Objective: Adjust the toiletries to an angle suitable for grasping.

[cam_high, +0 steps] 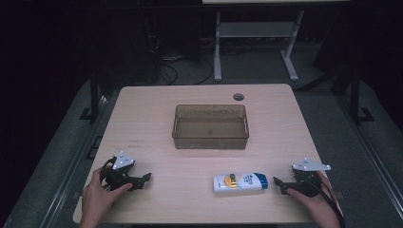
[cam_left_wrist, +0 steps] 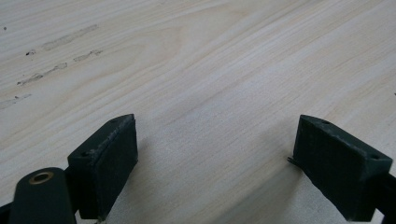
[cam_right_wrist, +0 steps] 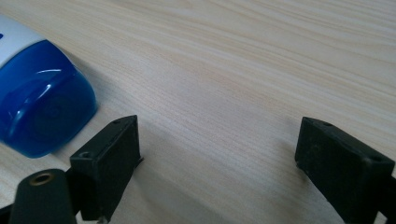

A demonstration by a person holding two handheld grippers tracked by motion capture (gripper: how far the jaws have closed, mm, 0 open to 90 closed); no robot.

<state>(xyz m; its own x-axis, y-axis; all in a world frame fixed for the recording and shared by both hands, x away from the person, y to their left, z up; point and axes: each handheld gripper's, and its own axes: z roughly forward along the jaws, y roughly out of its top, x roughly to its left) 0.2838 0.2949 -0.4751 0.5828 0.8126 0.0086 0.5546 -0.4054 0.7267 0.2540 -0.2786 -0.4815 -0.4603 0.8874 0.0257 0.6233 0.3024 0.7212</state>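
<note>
Bottle (cam_high: 240, 183) lying near table (cam_high: 157, 118) front edge, bin (cam_high: 210, 127) behind it at centre

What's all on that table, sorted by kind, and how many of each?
Bottle (white, blue cap, lying on its side): 1
Clear brown bin (open-topped): 1
Hand-held grippers: 2, the left gripper and the right gripper, both with jaws open and nothing between them
Total: 4

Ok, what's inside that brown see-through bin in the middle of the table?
The bin looks empty: its bare bottom shows through the open top. The tinted near wall dims the strip just behind it, so something very small there couldn't be ruled out.
</note>
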